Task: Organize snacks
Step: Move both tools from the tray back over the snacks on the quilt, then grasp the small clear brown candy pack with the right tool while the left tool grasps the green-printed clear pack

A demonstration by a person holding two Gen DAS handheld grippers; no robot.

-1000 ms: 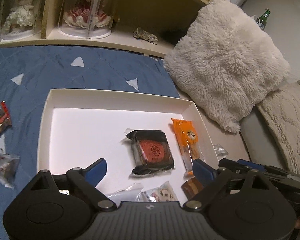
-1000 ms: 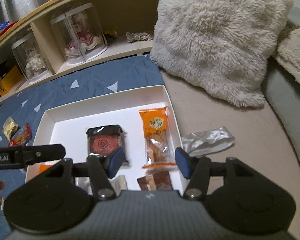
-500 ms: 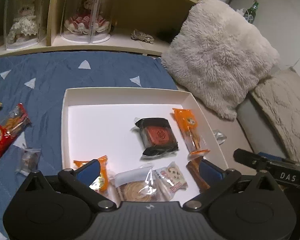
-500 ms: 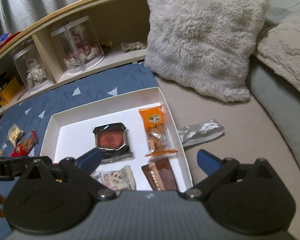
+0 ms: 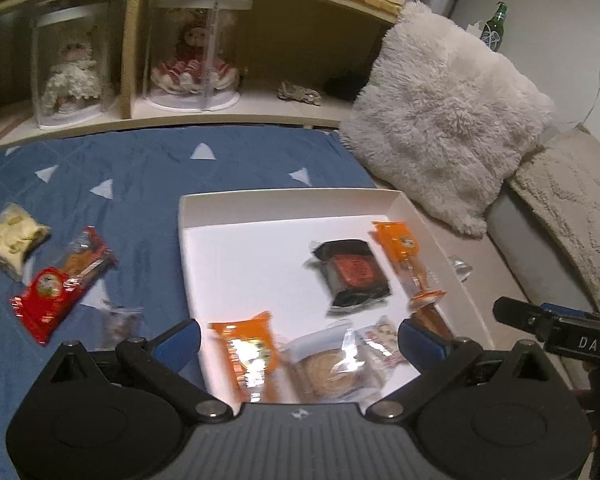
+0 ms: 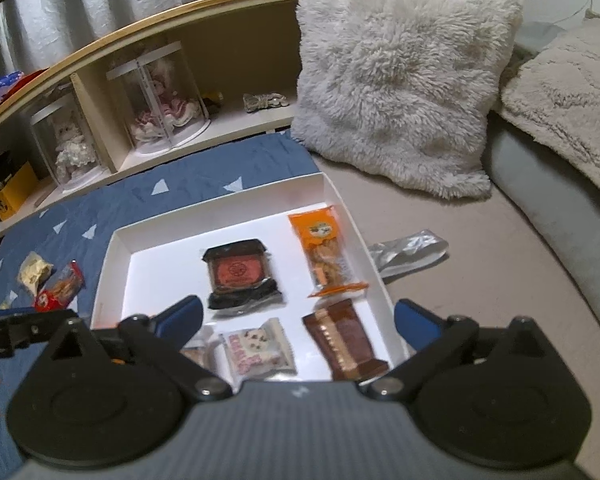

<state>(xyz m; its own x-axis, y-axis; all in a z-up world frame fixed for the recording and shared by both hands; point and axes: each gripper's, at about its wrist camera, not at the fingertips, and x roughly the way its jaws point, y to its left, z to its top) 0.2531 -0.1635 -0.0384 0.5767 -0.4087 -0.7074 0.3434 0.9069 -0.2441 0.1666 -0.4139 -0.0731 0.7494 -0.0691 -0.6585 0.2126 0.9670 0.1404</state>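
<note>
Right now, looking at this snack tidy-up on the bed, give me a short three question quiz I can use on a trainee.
1. True or false: the silver foil packet lies inside the white tray.
2. Which snack sits between the orange cracker pack and the tray's left wall? A) black-wrapped red cake B) a green bottle C) a banana
3. Fill in: the red snack packet lies on the ____ blanket, outside the tray.

Key:
1. False; it lies on the beige surface to the right of the tray.
2. A
3. blue

Both the left gripper and the right gripper have open, empty jaws.
</note>
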